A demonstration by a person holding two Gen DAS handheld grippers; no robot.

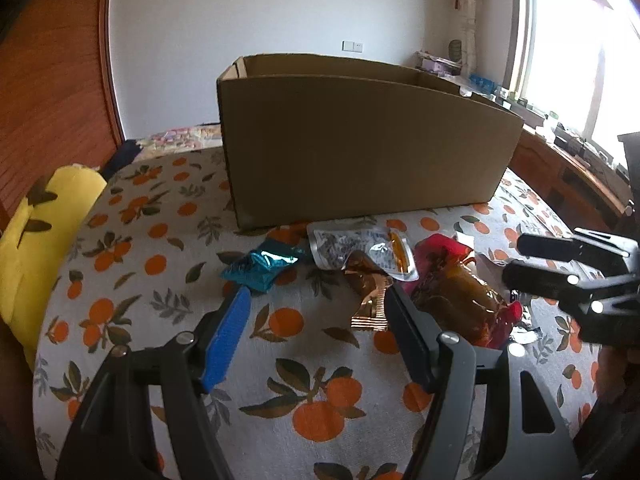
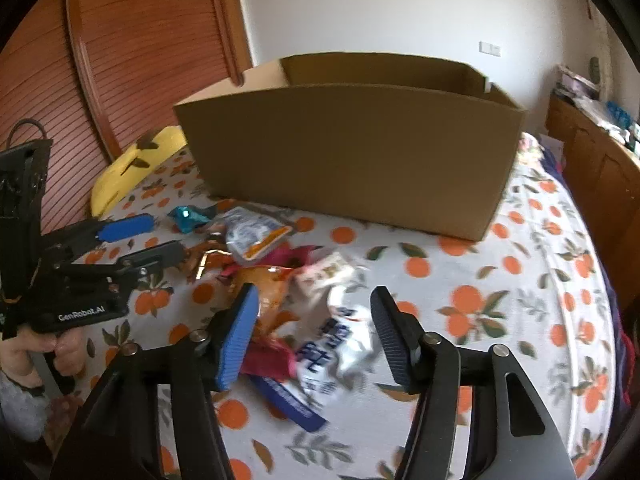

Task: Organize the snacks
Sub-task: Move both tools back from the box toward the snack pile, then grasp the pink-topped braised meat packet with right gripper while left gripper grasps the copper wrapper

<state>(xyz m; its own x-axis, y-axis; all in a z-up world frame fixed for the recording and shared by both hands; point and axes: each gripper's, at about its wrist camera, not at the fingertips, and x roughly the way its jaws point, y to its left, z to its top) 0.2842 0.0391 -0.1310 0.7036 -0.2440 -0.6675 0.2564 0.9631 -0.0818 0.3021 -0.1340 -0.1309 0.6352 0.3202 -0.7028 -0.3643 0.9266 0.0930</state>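
An open cardboard box [image 1: 360, 148] fills the centre of both views, standing on a bed covered by an orange-print sheet [image 1: 160, 264]. Below the box, mid-frame, lies a loose heap of snacks: a teal foil packet [image 1: 262, 266], a silver pouch [image 1: 352, 250], a gold wrapper [image 1: 370, 294] and a clear red-edged bag [image 1: 464, 304]. The left hand-held gripper [image 1: 316, 312] hangs wide open above the sheet, holding nothing. The right hand-held gripper [image 2: 314, 312] is equally wide open and empty, over a blurred white-and-blue packet [image 2: 340, 344]. A yellow pillow [image 1: 36, 248] sits at left.
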